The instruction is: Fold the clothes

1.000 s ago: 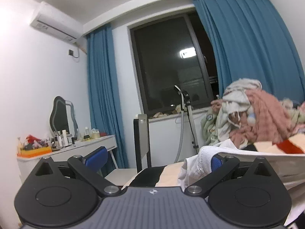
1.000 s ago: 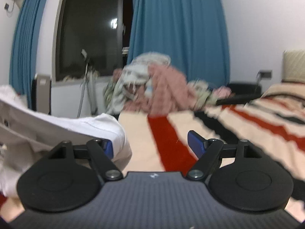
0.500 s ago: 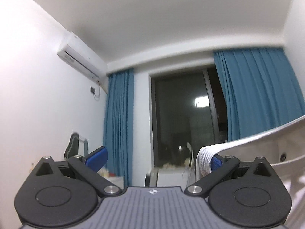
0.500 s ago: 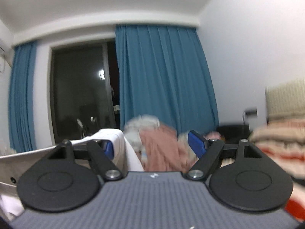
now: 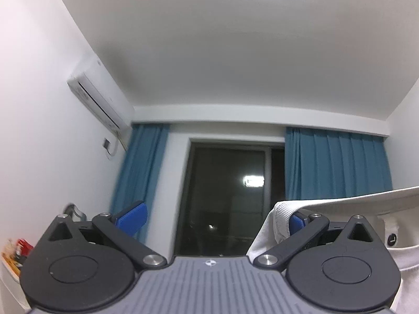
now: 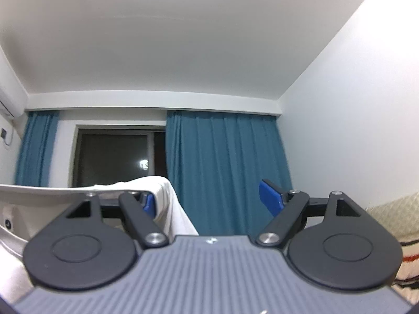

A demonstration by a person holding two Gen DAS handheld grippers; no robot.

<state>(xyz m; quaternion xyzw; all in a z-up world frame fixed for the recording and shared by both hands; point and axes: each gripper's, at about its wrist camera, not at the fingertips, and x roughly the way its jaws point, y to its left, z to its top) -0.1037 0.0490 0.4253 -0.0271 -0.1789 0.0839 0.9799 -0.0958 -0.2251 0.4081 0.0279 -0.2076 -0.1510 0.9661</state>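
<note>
A white garment with a ribbed hem hangs stretched between my two grippers, lifted high toward the ceiling. In the left wrist view its corner is draped over my right blue fingertip; my left gripper stands wide open, the cloth hooked on that one finger. In the right wrist view the garment is draped over my left blue fingertip; my right gripper also stands wide open. The rest of the garment hangs below, out of view.
Blue curtains flank a dark window ahead. An air conditioner is on the left wall. A dresser edge with clutter shows low left. A striped bed and beige headboard show low right.
Both grippers have swung up from bed level with the white garment, so the views now tilt toward the ceiling; the bed and clothes pile dropped out of sight.
</note>
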